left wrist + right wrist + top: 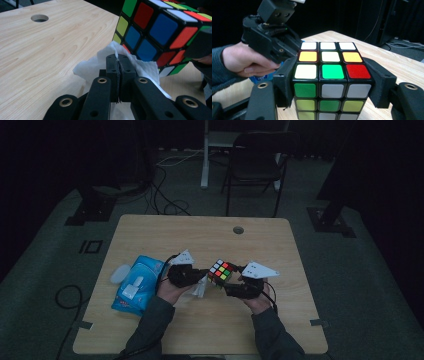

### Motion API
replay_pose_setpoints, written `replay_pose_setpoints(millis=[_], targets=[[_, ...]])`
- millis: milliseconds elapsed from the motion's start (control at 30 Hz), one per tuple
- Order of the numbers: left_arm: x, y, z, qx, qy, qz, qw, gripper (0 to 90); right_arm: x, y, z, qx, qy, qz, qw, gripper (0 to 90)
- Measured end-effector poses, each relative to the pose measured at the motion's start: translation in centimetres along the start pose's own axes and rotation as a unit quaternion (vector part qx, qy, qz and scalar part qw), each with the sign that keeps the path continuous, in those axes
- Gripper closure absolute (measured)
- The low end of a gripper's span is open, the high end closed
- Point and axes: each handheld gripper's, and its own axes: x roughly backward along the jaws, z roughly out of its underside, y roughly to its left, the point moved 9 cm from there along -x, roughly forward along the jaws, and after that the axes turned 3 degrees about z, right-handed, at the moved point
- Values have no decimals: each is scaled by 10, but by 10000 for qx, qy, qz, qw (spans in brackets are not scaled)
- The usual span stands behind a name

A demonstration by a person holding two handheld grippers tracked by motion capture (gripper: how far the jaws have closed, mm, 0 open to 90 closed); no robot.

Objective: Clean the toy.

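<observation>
Wiping underway: the right gripper [332, 100] clamps a scrambled plastic puzzle cube with coloured stickers [331, 75] between its jaws, lifted just above the pale wooden table [200, 232], while the left gripper [119, 65] is pinched tight on a crumpled white tissue [97, 66] pressed to the cube's lower side. Risk, as I judge it: a hard sideways rub could twist a cube layer or skid the cube from the pads. Thin tissue may also tear or slip free, leaving bare jaws scraping the stickers.

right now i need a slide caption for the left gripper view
Left gripper pinches a white tissue beside the puzzle cube above the wooden table.
</observation>
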Motion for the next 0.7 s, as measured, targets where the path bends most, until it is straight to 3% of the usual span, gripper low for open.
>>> replay_pose_setpoints(millis=[400,700], targets=[[4,-2,-1,95,-266,28,9996,892,2,-9,-7,-398,-247,111,9988,341],[9,-8,-6,1,-427,110,9990,891,5,-20,-8,-624,-306,254,9973,341]])
